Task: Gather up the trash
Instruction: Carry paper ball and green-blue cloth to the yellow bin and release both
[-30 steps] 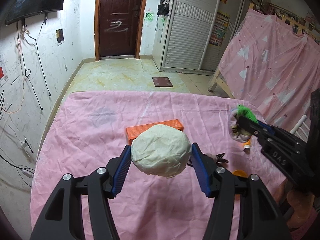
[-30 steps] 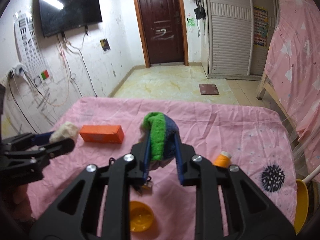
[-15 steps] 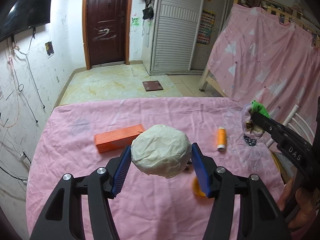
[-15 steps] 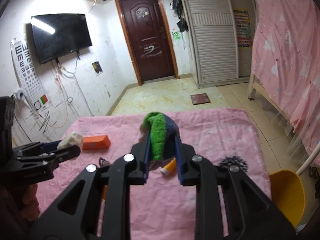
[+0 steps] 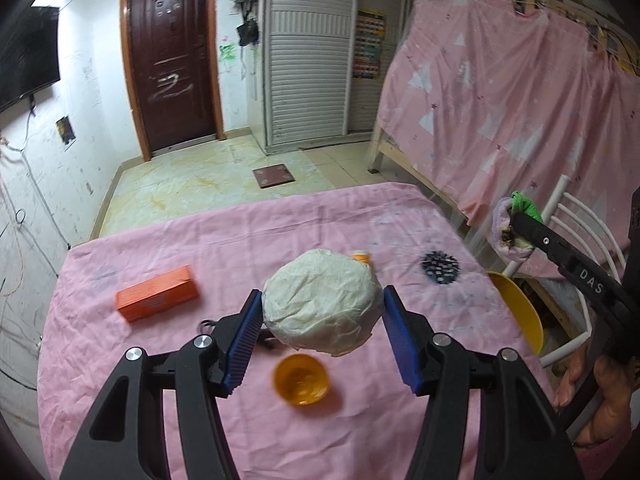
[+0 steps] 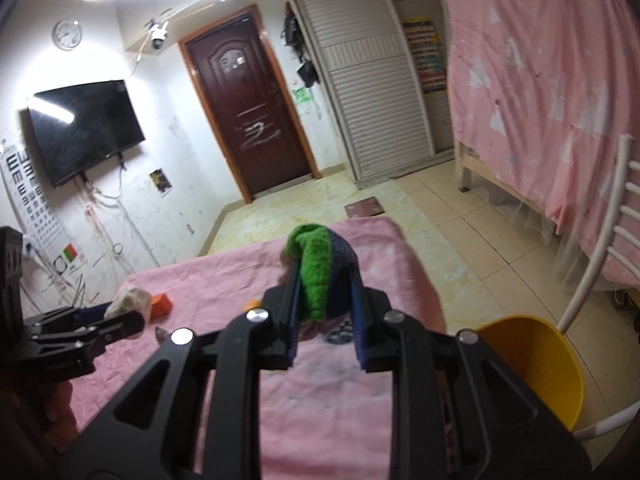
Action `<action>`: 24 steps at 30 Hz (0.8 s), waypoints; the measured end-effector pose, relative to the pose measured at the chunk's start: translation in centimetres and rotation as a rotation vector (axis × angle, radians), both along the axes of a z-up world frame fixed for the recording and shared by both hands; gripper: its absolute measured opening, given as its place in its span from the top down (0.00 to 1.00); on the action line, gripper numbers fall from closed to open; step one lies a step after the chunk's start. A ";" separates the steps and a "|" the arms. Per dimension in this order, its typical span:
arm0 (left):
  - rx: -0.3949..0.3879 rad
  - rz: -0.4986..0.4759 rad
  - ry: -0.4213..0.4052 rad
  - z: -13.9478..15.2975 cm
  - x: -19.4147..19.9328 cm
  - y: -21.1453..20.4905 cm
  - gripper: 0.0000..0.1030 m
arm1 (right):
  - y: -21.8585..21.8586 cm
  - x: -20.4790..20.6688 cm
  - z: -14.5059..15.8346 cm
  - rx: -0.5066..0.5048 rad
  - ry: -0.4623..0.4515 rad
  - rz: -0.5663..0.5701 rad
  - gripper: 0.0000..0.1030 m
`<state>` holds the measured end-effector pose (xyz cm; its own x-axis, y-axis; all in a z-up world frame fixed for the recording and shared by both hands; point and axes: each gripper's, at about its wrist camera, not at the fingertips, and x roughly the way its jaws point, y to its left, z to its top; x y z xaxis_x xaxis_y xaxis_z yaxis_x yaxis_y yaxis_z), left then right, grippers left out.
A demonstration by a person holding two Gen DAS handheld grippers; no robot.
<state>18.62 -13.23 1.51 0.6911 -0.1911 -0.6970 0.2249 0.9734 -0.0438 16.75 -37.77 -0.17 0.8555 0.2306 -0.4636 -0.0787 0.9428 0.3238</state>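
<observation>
Your left gripper (image 5: pixel 322 316) had its blue pads clamped on both sides of the paper ball (image 5: pixel 322 304), carried in the air above the pink table (image 5: pixel 120 380), with the orange box (image 5: pixel 158 299) to its left and the orange lid (image 5: pixel 301 379) just under it. Your right gripper (image 6: pixel 326 312) pinched the green rag (image 6: pixel 316 268) tight, up over the table's right edge, beside the yellow bin (image 6: pixel 536 364).
</observation>
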 end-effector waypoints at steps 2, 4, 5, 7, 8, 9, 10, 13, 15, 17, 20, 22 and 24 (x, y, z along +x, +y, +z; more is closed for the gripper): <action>0.005 -0.018 0.001 0.0 0.0 -1.3 0.49 | -1.3 -0.3 -0.1 0.010 -0.001 -0.022 0.80; 0.014 -0.039 0.000 0.1 0.0 -2.9 0.49 | -2.7 -0.6 -0.2 0.019 -0.003 -0.047 0.80; 0.019 -0.050 0.000 0.0 -0.1 -3.6 0.49 | -3.2 -0.7 -0.3 0.024 -0.003 -0.057 0.80; 0.025 -0.066 0.000 0.0 -0.1 -4.7 0.49 | -4.6 -0.9 -0.5 0.036 -0.003 -0.079 0.80; 0.030 -0.080 0.000 0.0 -0.2 -5.6 0.49 | -5.3 -1.1 -0.7 0.043 -0.001 -0.094 0.80; 0.033 -0.089 0.001 -0.1 -0.2 -6.2 0.49 | -6.0 -1.2 -0.9 0.051 0.002 -0.106 0.80; 0.035 -0.096 0.001 -0.1 -0.3 -6.7 0.49 | -6.7 -1.2 -1.1 0.060 0.008 -0.116 0.80; 0.039 -0.125 0.006 -0.2 -0.2 -8.8 0.49 | -7.8 -1.6 -1.7 0.077 0.015 -0.142 0.79; 0.038 -0.141 0.007 -0.2 -0.2 -9.9 0.49 | -8.8 -1.7 -2.0 0.092 0.022 -0.162 0.71; 0.038 -0.161 0.009 -0.1 -0.1 -11.3 0.49 | -9.8 -1.9 -2.6 0.106 0.031 -0.182 0.48; 0.039 -0.185 0.011 -0.1 -0.2 -13.1 0.49 | -11.2 -2.1 -3.0 0.119 0.034 -0.210 0.41; 0.038 -0.205 0.013 -0.1 -0.1 -14.4 0.49 | -12.1 -2.4 -3.1 0.138 0.027 -0.226 0.41; 0.029 -0.221 0.020 -0.1 -0.2 -15.6 0.49 | -13.0 -2.8 -3.0 0.154 0.018 -0.241 0.41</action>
<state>18.46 -28.78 1.38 0.6209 -0.3163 -0.7172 0.4322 0.9015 -0.0233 13.97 -50.73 -3.15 0.8863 0.0905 -0.4542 0.1484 0.8735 0.4636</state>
